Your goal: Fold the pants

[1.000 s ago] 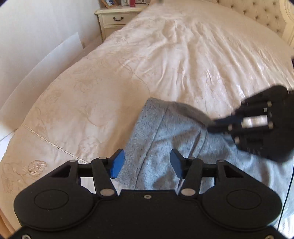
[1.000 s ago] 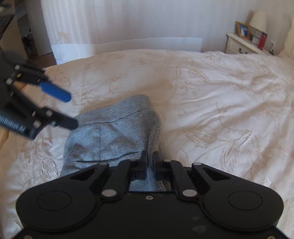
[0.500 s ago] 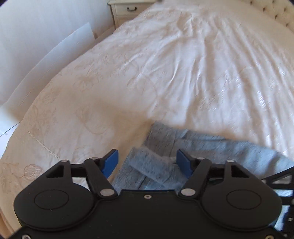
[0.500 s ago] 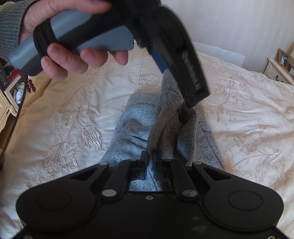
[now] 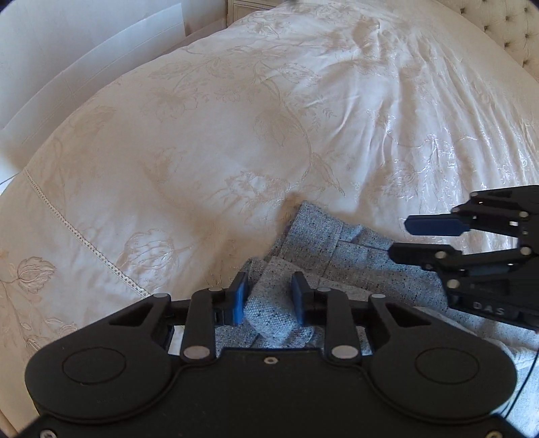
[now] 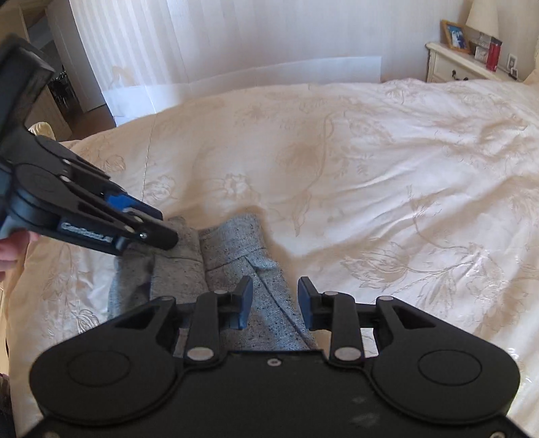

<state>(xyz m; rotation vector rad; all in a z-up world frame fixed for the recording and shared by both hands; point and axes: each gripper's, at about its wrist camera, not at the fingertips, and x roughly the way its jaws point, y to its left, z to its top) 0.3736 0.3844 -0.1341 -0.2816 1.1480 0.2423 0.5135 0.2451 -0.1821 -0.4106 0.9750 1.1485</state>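
So the left gripper [image 5: 269,296] has its blue pads partly closed around a bunched fold of the grey speckled pants [image 5: 337,256], with the fabric sitting right between the two fingers, though I can't tell if it's actually pinched tight. The right gripper [image 6: 274,300] is spread apart over the pants' other side, pads on either side of the cloth with gaps showing, not clamping anything. From the left wrist view the right gripper [image 5: 434,239] comes in from the right edge, fingers apart, just above the pants. From the right wrist view the left gripper [image 6: 148,225] pokes in from the left, tips down on the fabric, and a bit of the person's hand [image 6: 13,249] shows at the edge. The pants lie crumpled on a cream bedspread [image 6: 370,188] with an embroidered floral pattern. Further out there's a white nightstand [image 6: 454,67] with a picture frame [image 6: 453,32], a red can [image 6: 492,50] and a lamp [image 6: 481,15], plus pale striped curtains [image 6: 202,40] behind the bed.
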